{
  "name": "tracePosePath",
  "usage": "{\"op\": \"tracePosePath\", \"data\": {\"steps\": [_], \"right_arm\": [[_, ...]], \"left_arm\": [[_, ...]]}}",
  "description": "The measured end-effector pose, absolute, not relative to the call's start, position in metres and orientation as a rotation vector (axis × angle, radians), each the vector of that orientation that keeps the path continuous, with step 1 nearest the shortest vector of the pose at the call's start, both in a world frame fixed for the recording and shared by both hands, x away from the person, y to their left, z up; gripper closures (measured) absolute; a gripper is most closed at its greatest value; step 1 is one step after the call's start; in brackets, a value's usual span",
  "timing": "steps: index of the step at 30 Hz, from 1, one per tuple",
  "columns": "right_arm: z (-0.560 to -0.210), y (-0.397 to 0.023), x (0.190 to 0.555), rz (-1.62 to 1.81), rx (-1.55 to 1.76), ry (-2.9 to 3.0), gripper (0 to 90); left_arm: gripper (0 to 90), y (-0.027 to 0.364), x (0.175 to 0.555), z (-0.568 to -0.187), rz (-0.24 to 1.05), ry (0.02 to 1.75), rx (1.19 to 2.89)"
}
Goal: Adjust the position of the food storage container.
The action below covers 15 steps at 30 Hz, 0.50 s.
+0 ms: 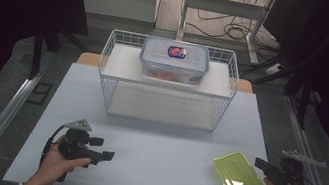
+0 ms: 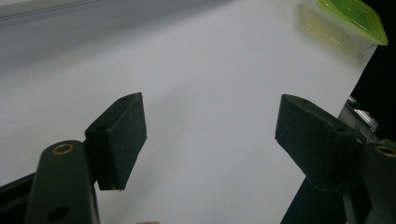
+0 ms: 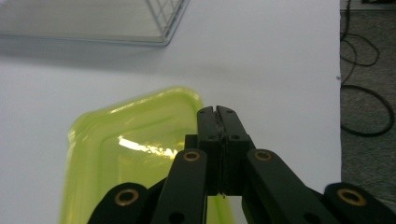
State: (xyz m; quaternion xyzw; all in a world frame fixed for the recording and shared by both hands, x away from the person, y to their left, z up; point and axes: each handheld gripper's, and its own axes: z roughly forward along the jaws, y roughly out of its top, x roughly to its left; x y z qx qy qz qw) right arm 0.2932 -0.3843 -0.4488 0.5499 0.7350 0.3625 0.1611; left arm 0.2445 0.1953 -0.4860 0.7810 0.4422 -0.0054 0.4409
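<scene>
Starting only: green lidded box is approached by right gripper, jaws together, nothing gripped; left gripper held apart, idle.

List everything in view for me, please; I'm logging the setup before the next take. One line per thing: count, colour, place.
Table: one, white, centre of the high view.
Rack: one, white wire, two shelves, at the table's far middle.
Box: one, clear with a blue-edged lid and a blue and red label, on the rack's top shelf; reddish contents, too blurred to name.
Tub: one, yellow-green with its lid on, near right of the table, just ahead of the right gripper.
Cables: several, black, on the floor beyond the table.
Left gripper: one, black, near left over the table, jaws open, nothing between them.
Right gripper: one, black, near right by the tub's edge, jaws shut, holding nothing.
Hands: two, one on each gripper.
</scene>
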Motion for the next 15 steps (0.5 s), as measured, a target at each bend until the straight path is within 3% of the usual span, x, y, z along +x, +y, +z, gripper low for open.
{"op": "tracePosePath", "data": {"steps": [7, 15], "right_arm": [[-0.468, -0.367, 0.326, 0.899, 1.583, 2.145, 88.6], [-0.467, -0.347, 0.333, 0.906, 1.541, 2.202, 88.7]], "left_arm": [[24.2, 0.197, 0.244, -0.487, -0.010, 1.105, 1.935], [24.2, 0.194, 0.244, -0.490, -0.024, 1.103, 1.943]]}}
